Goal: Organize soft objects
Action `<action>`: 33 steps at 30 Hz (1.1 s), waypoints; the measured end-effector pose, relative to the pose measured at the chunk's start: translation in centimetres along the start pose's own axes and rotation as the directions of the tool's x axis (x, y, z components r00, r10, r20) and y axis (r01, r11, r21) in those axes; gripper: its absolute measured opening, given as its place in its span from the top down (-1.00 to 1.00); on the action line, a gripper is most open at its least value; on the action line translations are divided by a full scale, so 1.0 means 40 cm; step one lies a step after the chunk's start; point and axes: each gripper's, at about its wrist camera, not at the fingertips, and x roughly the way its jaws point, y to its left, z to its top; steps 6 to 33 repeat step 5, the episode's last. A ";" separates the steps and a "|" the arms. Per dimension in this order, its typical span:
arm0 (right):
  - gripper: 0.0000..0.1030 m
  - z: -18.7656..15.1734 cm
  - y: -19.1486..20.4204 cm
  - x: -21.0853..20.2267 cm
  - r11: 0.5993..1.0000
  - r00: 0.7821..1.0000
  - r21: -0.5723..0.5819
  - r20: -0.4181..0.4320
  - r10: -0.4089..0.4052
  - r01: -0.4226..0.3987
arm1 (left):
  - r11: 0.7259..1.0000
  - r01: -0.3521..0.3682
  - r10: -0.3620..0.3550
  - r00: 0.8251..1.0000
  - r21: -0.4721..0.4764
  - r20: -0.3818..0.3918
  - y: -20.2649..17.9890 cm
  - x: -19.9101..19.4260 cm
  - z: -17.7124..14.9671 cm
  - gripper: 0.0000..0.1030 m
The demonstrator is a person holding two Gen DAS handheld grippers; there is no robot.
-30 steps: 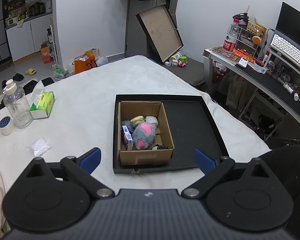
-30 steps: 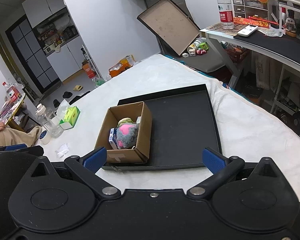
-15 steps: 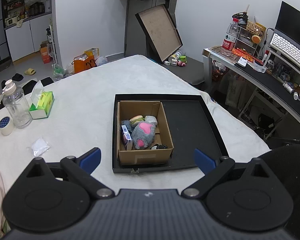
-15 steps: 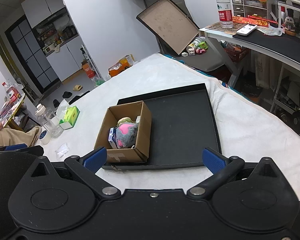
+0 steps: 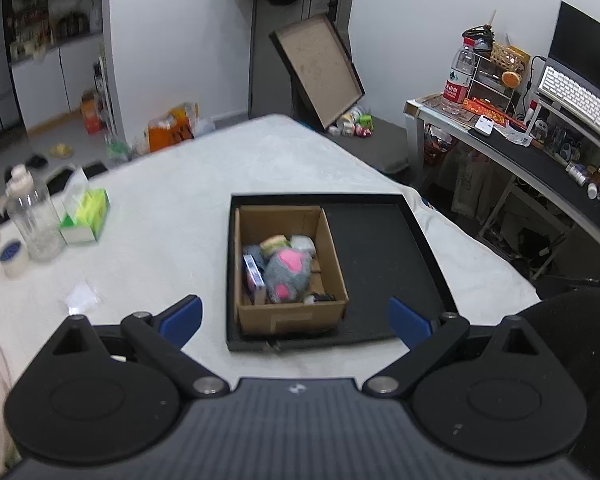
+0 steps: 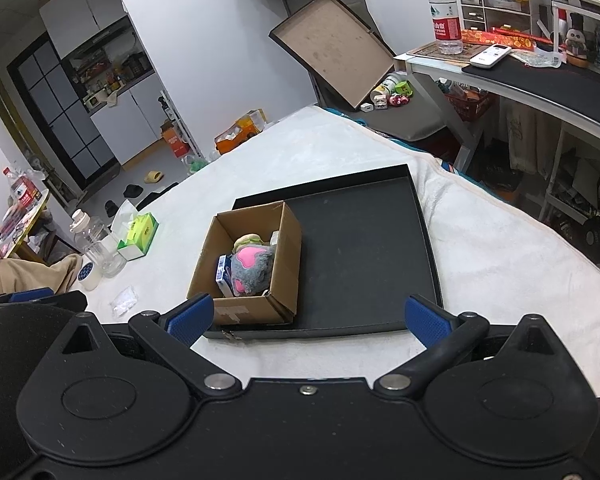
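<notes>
An open cardboard box (image 5: 288, 316) (image 6: 284, 264) stands in the left half of a shallow black tray (image 5: 380, 256) (image 6: 364, 248) on a white cloth-covered table. Inside lie a grey plush toy with pink patches (image 5: 290, 274) (image 6: 252, 266), a burger-like soft toy (image 5: 275, 243) (image 6: 247, 240), a white soft item (image 5: 303, 243) and a small blue-and-white carton (image 5: 254, 274) (image 6: 222, 274). My left gripper (image 5: 294, 318) hangs open, short of the box and above the tray's near edge. My right gripper (image 6: 306, 318) is open too, holding nothing.
At the table's left stand a clear bottle (image 5: 32, 216) (image 6: 98, 246), a green tissue box (image 5: 86, 218) (image 6: 138, 232), a tape roll (image 5: 12, 256) and a small plastic bag (image 5: 82, 300). A desk (image 5: 540, 168) with a keyboard is on the right. A person's leg (image 6: 28, 276) shows at far left.
Both cameras have shifted only slightly; the left view is a little blurred from motion. The box and its contents have not moved, and both grippers stay open.
</notes>
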 end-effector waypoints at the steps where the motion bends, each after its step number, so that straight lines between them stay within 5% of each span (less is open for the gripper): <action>1: -1.00 -0.001 -0.001 -0.001 1.000 1.000 0.002 0.000 -0.001 0.001 | 1.000 -0.007 0.007 1.000 0.017 0.008 -0.008 -0.002 0.003 -0.90; 33: -1.00 -0.003 -0.004 0.001 1.000 1.000 0.011 0.000 -0.002 0.002 | 1.000 0.010 -0.010 1.000 0.024 -0.004 -0.014 0.009 0.011 -0.90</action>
